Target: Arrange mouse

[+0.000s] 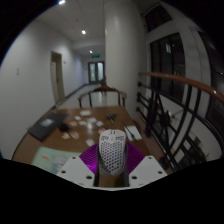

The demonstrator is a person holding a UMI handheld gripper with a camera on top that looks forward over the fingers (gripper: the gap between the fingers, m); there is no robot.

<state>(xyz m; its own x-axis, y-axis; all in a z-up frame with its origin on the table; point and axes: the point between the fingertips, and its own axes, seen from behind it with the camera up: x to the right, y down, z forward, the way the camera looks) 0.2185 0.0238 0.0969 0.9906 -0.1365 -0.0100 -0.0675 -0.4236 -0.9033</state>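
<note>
The gripper (pixel 111 168) is holding a white perforated mouse (pixel 110 151), its jaws pressing on both sides, lifting it above the wooden worktop (pixel 60 140) near a small white box (pixel 133 133)

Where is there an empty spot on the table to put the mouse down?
The mouse is held between the fingers of the gripper. Bare table shows beside the mouse, before the dark laptop. Mid-table past the mouse looks crowded with small items.

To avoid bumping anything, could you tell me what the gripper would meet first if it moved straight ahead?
The gripper holds the mouse; beyond it, probably the small white box on the table, though depth is unclear.
</note>
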